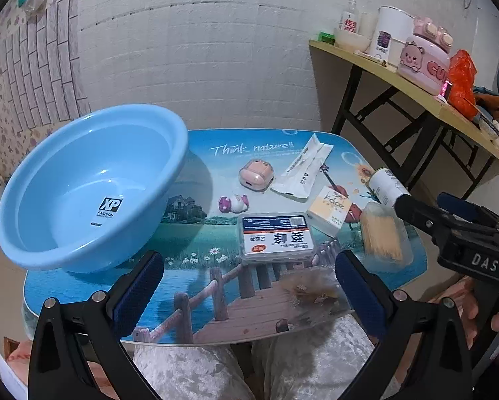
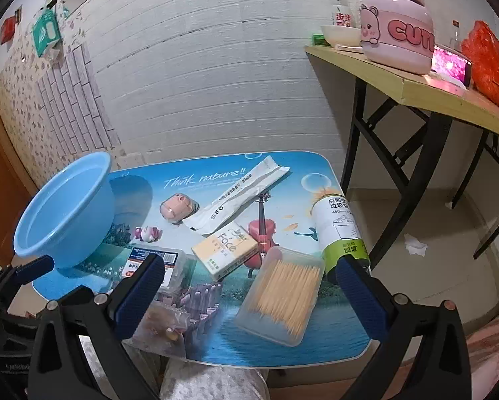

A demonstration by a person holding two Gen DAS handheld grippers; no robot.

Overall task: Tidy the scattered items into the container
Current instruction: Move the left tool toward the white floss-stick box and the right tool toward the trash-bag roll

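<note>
An empty light blue basin [image 1: 89, 186] [image 2: 66, 210] stands at the left of a small picture-printed table [image 1: 196, 276] [image 2: 282, 340]. Scattered on the table are a pink earbud case [image 1: 256, 173] [image 2: 176, 210], a small pink-and-white toy [image 1: 233, 202] [image 2: 147, 233], a long white packet [image 1: 302, 170] [image 2: 239, 196], a yellow Face box [image 1: 331, 208] [image 2: 226, 250], a labelled clear box [image 1: 277, 236] [image 2: 153, 260], a clear box of toothpicks [image 1: 382, 240] [image 2: 282, 296], a bag roll [image 1: 384, 185] [image 2: 341, 230] and a clear snack bag [image 1: 312, 288] [image 2: 163, 323]. My left gripper [image 1: 249, 293] and right gripper [image 2: 249, 296] are open and empty over the near edge.
A wooden folding table [image 1: 416, 90] [image 2: 416, 86] stands at the right with a pink CUTE container [image 1: 422, 56] [image 2: 396, 33], bowls, cups and an orange bag [image 2: 486, 60]. A white brick wall is behind. My knees in light fabric [image 1: 249, 366] are under the table's near edge.
</note>
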